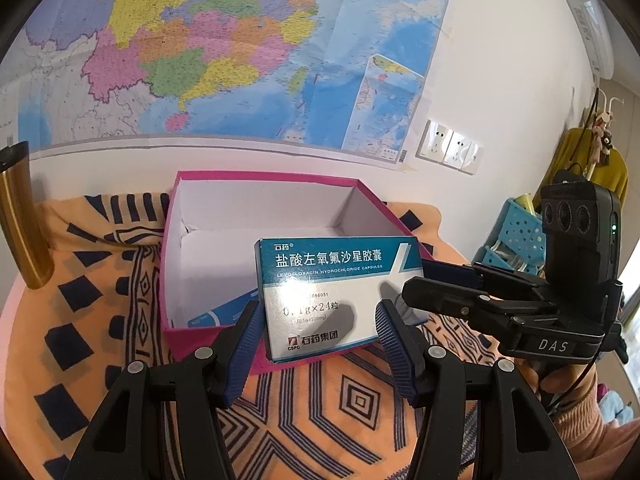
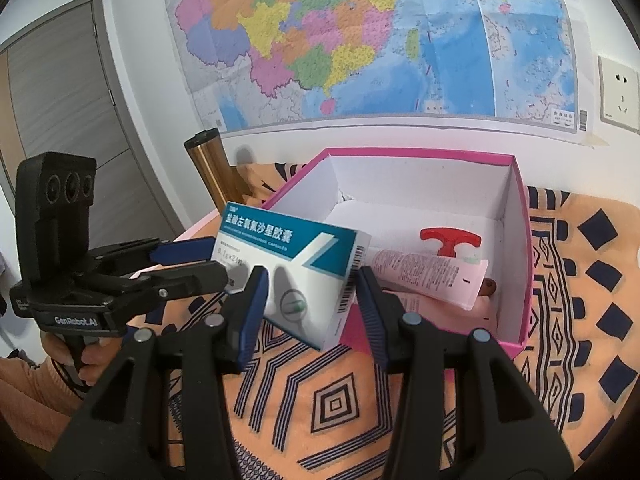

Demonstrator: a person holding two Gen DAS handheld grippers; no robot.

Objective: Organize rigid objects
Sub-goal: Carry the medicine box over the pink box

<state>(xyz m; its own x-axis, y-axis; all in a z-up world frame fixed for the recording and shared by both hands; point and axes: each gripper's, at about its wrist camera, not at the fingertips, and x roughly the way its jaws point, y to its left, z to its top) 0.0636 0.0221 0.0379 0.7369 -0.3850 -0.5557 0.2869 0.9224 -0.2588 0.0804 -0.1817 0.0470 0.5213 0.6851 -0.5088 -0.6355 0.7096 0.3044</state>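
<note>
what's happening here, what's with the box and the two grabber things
A person is tidying small items into an open pink box on a patterned cloth. Both grippers are at a blue-and-white medicine box held above the pink box's near edge: the left gripper has its jaws around it from one side, the right gripper from the other. Whether either is actually squeezing it is unclear. Already inside are a pink tube and a red T-shaped piece.

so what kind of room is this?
Probably a home room, maybe a bedroom: a wall map, wall sockets, clothes hung on a rack, and a patterned orange cloth under the pink box.
</note>
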